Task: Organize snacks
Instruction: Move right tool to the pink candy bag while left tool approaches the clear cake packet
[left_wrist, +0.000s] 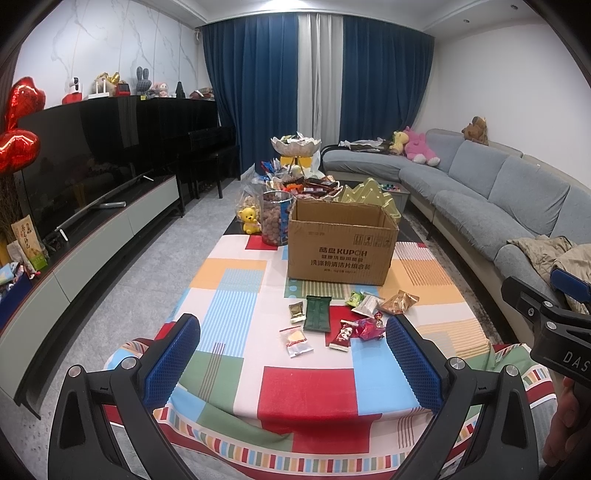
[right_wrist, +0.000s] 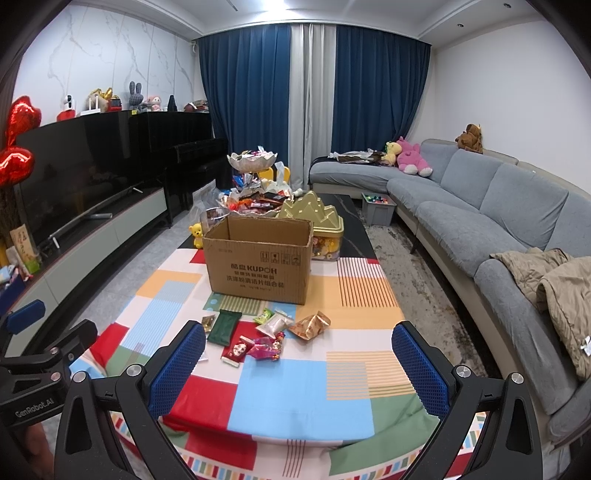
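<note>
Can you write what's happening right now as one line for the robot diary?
left gripper: open, empty | right gripper: open, empty | loose snacks: on tablecloth before cardboard box | none picked up

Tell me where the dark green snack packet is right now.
The dark green packet lies flat on the tablecloth, just in front of the cardboard box, at the left of the loose snack pile, beside a small gold-and-green packet.

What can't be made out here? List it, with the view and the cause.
- Inside of the brown cardboard box: hidden by its own walls in both wrist views.
- Small print on the scattered snack packets: too small in both.
- Clear packet behind the right gripper's blue finger pad: mostly covered, right wrist view.
</note>
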